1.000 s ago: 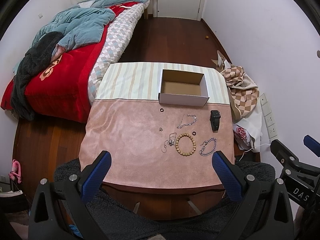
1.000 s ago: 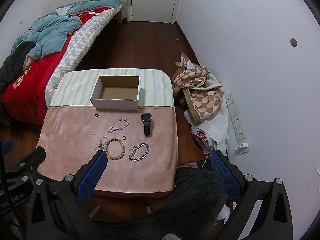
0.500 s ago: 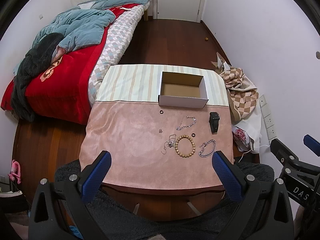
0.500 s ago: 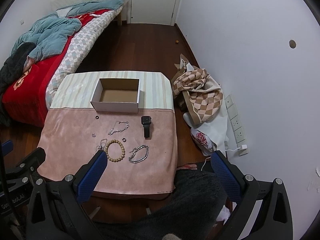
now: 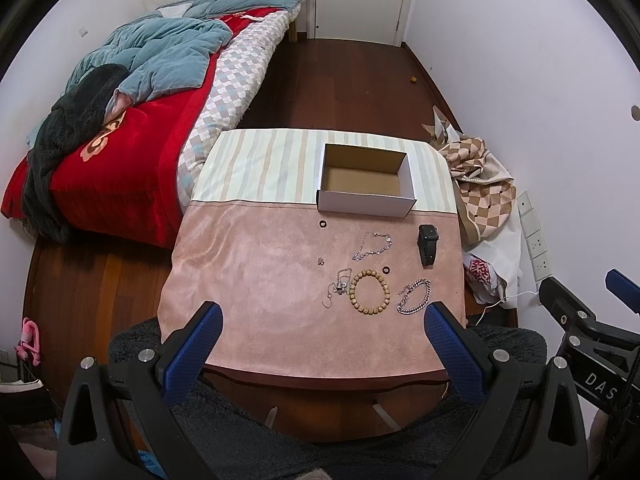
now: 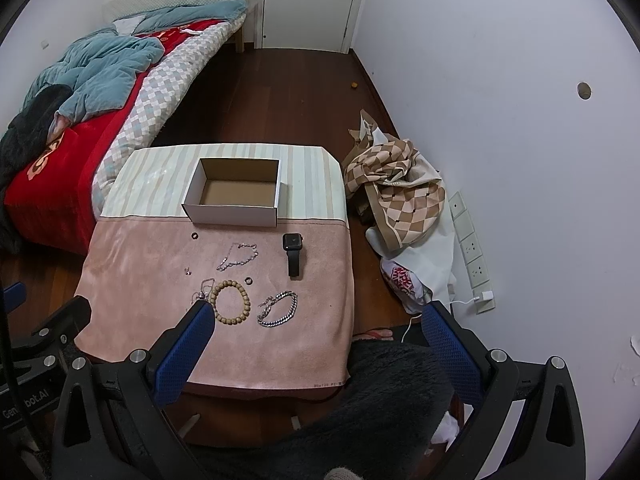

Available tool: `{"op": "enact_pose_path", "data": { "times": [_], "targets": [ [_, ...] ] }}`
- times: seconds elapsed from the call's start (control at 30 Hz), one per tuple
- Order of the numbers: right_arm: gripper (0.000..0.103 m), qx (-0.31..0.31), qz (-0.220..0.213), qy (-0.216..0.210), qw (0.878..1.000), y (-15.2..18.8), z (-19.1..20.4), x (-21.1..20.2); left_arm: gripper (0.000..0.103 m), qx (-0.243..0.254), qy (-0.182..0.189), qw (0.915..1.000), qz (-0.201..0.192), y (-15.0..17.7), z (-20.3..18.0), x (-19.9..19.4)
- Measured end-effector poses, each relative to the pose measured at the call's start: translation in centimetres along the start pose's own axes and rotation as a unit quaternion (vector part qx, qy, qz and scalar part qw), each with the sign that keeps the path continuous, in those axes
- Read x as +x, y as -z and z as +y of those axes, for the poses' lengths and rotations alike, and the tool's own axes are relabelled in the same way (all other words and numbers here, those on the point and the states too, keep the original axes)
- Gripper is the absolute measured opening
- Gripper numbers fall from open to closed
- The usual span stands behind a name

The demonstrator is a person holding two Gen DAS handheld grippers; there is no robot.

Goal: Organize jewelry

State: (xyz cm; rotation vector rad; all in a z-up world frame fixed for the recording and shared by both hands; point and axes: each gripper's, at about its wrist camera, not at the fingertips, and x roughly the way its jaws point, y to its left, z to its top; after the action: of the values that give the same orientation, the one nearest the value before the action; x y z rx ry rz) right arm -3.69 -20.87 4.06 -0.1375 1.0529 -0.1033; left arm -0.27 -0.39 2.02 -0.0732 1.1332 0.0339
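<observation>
On the pink half of the tabletop (image 5: 256,280) the jewelry lies spread out and untouched: a wooden bead bracelet (image 5: 369,292), a silver chain bracelet (image 5: 415,301) to its right, a thin silver chain (image 5: 372,246) farther off, a tangled necklace (image 5: 339,287) left of the beads, two small dark rings (image 5: 322,224) (image 5: 386,270), a tiny earring-like piece (image 5: 320,261), and a black smartwatch (image 5: 427,243) at the right. Beyond them, on the striped far half, an open cardboard box (image 5: 366,186) stands empty.

Both tools hang back at the near edge, well apart from everything. The left tool (image 5: 324,344) is spread wide and holds nothing; the right tool (image 6: 316,340) is likewise wide and empty. So the work looks barely begun, at the approach stage. A sensible next move is to lower one tool over a near piece, probably the beads or the chain bracelet, close on it and carry it to the box.

The smallest piece is too tiny to identify, and the right tool's left finger covers part of the necklace in the right wrist view.
</observation>
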Motion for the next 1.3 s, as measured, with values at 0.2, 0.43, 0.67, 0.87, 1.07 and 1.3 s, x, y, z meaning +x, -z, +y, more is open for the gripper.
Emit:
{"op": "enact_pose_path", "data": {
  "times": [0.2,0.43,0.67,0.87,1.07,1.3],
  "targets": [
    [0.103,0.004,-0.002,-0.001,1.000,-0.1,-0.1,0.2,0.103,-0.006,-0.007,1.0000,-0.003,-0.1,0.2,0.6],
    [0.103,0.030,0.024,-0.002,0.999,-0.4,-1.3,5.9,0.103,-0.012,-0.038,0.9990,0.018,-0.8,0.4,6.8],
    [0.095,0.052,0.097,-0.024,0.994,1.5,-1.8,16.6,0.102,0.011,-0.047,0.9960,0.075,-0.4,-0.2,15.4],
    [0.067,0.070,0.160,-0.060,0.983,4.9,-1.2,26.0,0.102,0.015,-0.026,0.9891,0.144,1.4,-1.4,22.0],
    [0.058,0.083,0.166,-0.066,0.980,6.9,-0.1,30.5,0.102,-0.010,0.003,0.9817,0.190,3.1,-1.7,25.4],
    [0.034,0.058,0.146,-0.057,0.986,7.5,0.9,31.4,0.092,-0.026,0.030,0.9774,0.207,4.0,-2.0,27.2]
  ]
}}
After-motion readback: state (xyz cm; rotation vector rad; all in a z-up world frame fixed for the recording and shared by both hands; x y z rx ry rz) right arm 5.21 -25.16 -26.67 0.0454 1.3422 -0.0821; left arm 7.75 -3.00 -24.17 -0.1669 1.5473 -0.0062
